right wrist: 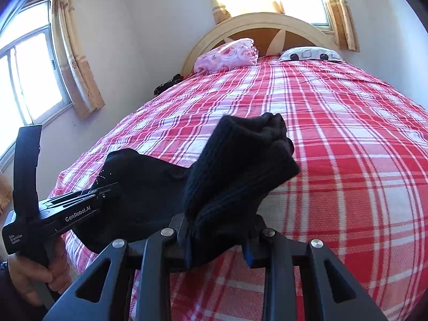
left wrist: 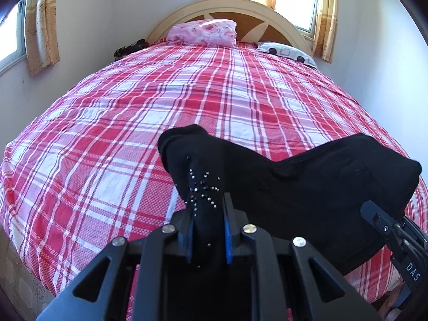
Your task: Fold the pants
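Pants (left wrist: 307, 187) hang black between my two grippers over the foot of the plaid bed (left wrist: 133, 112); from my left wrist, the left gripper (left wrist: 207, 230) is clenched on a rhinestone-studded bunch, and the cloth's long axis runs toward 3 o'clock, where my right gripper (left wrist: 385, 227) bites its far end. From my right wrist, the right gripper (right wrist: 218, 240) grasps ribbed fabric, and the pants stretch toward 9 o'clock to the left gripper (right wrist: 107, 188).

Your pants (left wrist: 307, 187) hang over the bed's (left wrist: 133, 107) near end; two pillows (left wrist: 203, 33) lie far behind, against the headboard (left wrist: 267, 8).
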